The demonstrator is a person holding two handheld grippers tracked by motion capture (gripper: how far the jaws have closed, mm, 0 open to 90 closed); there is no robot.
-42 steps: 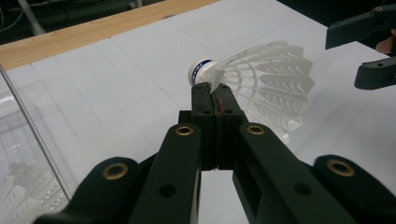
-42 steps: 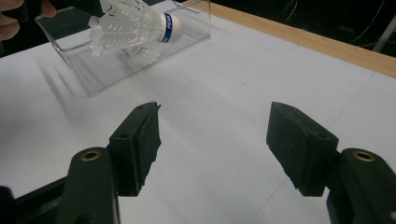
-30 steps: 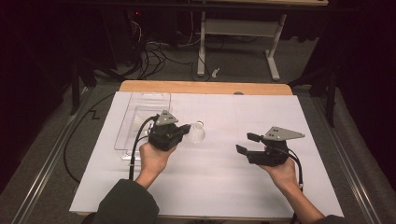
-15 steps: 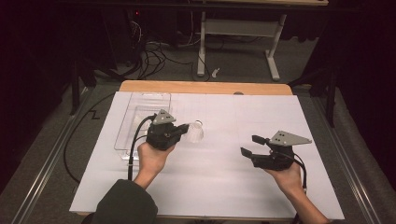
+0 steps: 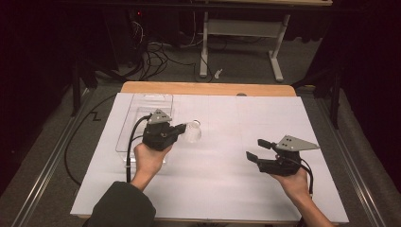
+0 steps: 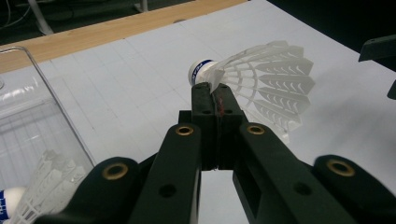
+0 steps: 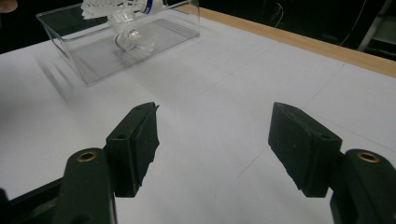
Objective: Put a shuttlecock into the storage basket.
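The left gripper [image 5: 182, 128], jaws clamped on a shuttlecock [image 6: 261, 84], is edging toward the clear bin [image 5: 150, 102] just beside it, suggesting deposit is near, while the right gripper [image 5: 258, 149], jaws wide and empty, is dropping back, well apart from the bin.

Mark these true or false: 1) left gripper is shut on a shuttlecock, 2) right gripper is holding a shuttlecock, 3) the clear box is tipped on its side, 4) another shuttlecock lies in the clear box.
1) The left gripper is shut on a shuttlecock: true, it pinches the skirt edge near the cork.
2) The right gripper holds a shuttlecock: false, its jaws stand open with nothing between them.
3) The clear box is tipped on its side: false, it sits flat on the white table.
4) A second shuttlecock lies in the box: true.
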